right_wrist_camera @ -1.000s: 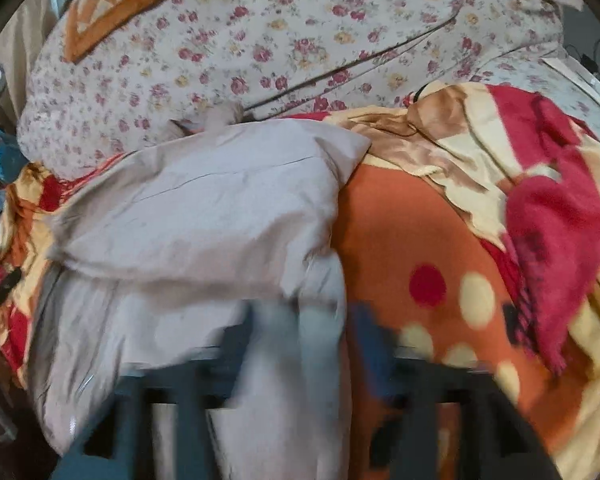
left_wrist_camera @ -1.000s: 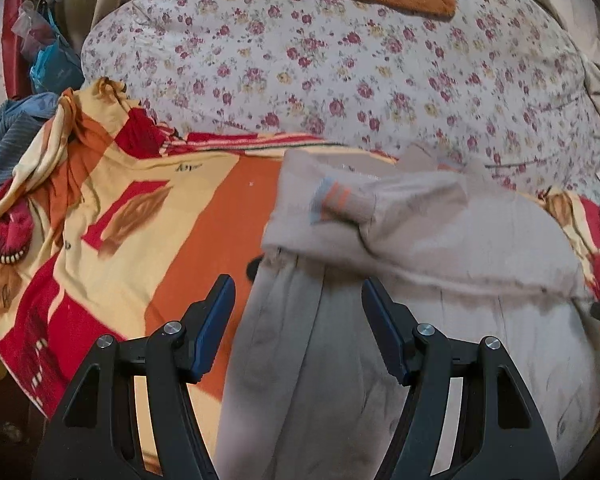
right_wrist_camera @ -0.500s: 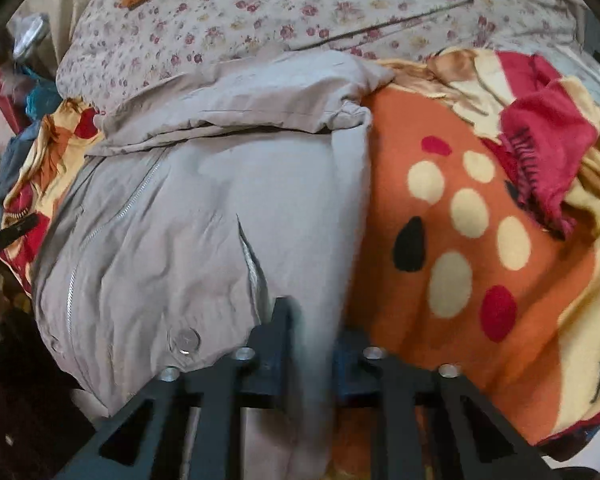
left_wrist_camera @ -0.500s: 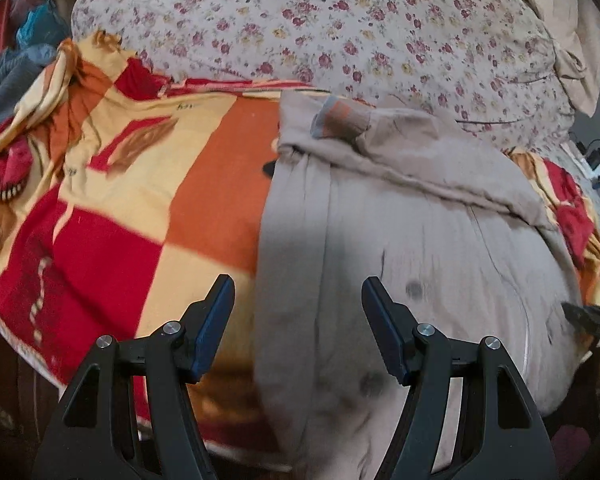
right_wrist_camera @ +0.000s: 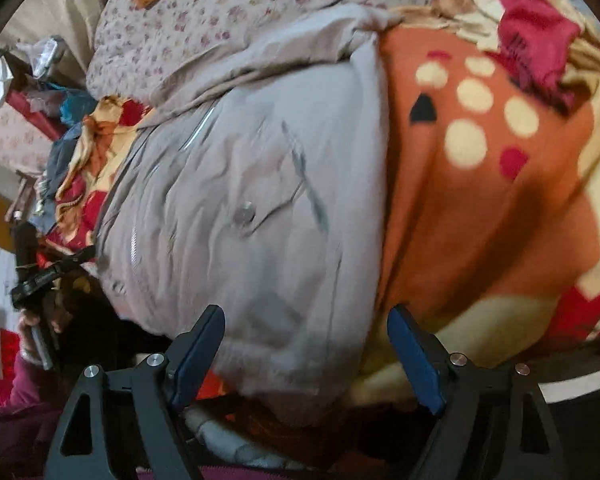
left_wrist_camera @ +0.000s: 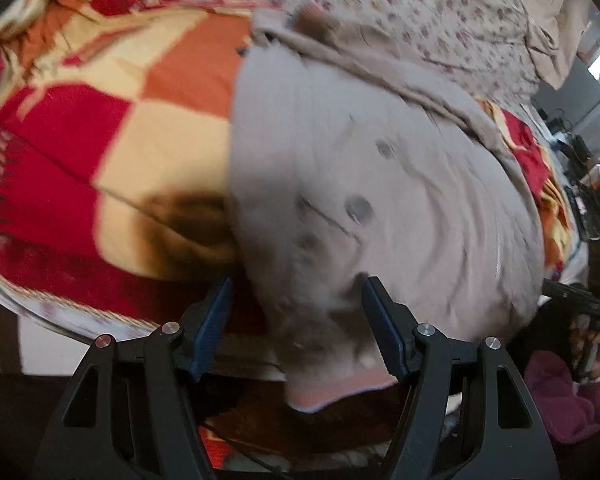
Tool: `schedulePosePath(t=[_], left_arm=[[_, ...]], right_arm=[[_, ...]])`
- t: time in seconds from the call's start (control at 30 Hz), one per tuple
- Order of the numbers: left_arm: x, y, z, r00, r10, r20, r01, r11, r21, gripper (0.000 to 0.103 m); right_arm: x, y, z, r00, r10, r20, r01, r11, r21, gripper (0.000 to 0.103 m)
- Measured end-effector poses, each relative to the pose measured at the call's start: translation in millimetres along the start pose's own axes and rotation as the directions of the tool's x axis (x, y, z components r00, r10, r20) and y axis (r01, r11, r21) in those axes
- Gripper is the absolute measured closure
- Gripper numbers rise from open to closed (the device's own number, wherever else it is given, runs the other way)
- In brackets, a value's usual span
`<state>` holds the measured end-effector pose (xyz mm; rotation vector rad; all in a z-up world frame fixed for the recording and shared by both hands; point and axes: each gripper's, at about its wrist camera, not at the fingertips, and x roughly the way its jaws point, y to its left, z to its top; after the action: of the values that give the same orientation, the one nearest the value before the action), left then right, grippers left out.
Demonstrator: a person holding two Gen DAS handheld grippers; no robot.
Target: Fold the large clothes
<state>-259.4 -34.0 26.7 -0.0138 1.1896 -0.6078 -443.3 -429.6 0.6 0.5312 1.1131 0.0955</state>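
Observation:
A grey-beige jacket (left_wrist_camera: pixel 360 200) lies flat on a bed, its sleeve (left_wrist_camera: pixel 380 52) folded across the far end. My left gripper (left_wrist_camera: pixel 296 292) hovers over the near hem at the jacket's left edge; it is open and the pads do not press on the cloth. In the right wrist view the jacket (right_wrist_camera: pixel 240 220) shows a snap button (right_wrist_camera: pixel 245 213). My right gripper (right_wrist_camera: pixel 306 320) is above the hem at the right edge. Its jaws are opening wide, with the hem loose between them.
A red, orange and cream blanket (left_wrist_camera: pixel 120 120) (right_wrist_camera: pixel 480 200) covers the bed under the jacket. A floral quilt (left_wrist_camera: pixel 380 0) (right_wrist_camera: pixel 220 12) is heaped behind. Clutter (right_wrist_camera: pixel 60 100) stands at the far left. A hand in a maroon sleeve (left_wrist_camera: pixel 560 400) holds the other gripper.
Both grippers have drawn back from the jacket's middle to its near hem and tilted downward. The right jaws were nearly shut at the jacket's edge half a second ago and now stand wide.

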Motion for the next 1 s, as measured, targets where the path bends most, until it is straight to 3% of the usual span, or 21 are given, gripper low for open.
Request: schedulePosePath(t=[0.13, 0.27, 0.4, 0.6, 0.67, 0.73, 0.8, 1.0], left_arm=[[13, -4, -7, 1.0, -0.017, -0.007, 0.017, 0.999, -0.03, 0.036], [12, -15, -13, 0.998, -0.062, -0.016, 0.062, 0.998, 0.024, 0.036], [22, -16, -19, 0.998, -0.006, -0.061, 0.009, 0.999, 0.041, 0.036], [26, -22, -21, 0.998, 0.022, -0.059, -0.018, 0.998, 0.061, 0.036], [27, -23, -21, 0.998, 0.031, -0.057, -0.027, 0.997, 0.067, 0.036], [28, -24, -21, 0.998, 0.042, -0.055, -0.038, 0.997, 0.073, 0.036], [27, -23, -21, 0.997, 0.049, -0.057, -0.045, 0.996, 0.076, 0.036], [29, -23, -24, 0.996, 0.06, -0.066, -0.054, 0.995, 0.079, 0.036]], right_arm=[[7, 10, -4, 0.999, 0.043, -0.018, -0.044, 0.999, -0.022, 0.022], [14, 23, -8, 0.998, 0.016, -0.055, -0.02, 0.997, -0.074, 0.021], [22, 31, -9, 0.995, 0.023, -0.099, -0.034, 0.993, -0.113, 0.021], [37, 25, -10, 0.989, 0.031, -0.143, -0.041, 0.996, -0.074, 0.02], [34, 26, -12, 0.989, 0.021, -0.146, -0.035, 0.995, -0.093, 0.029], [29, 29, -13, 0.99, 0.006, -0.139, -0.023, 0.992, -0.122, 0.055], [25, 33, -14, 0.99, 0.023, -0.139, -0.043, 0.989, -0.145, 0.068], [34, 40, -17, 0.984, 0.024, -0.175, -0.056, 0.982, -0.18, 0.067]])
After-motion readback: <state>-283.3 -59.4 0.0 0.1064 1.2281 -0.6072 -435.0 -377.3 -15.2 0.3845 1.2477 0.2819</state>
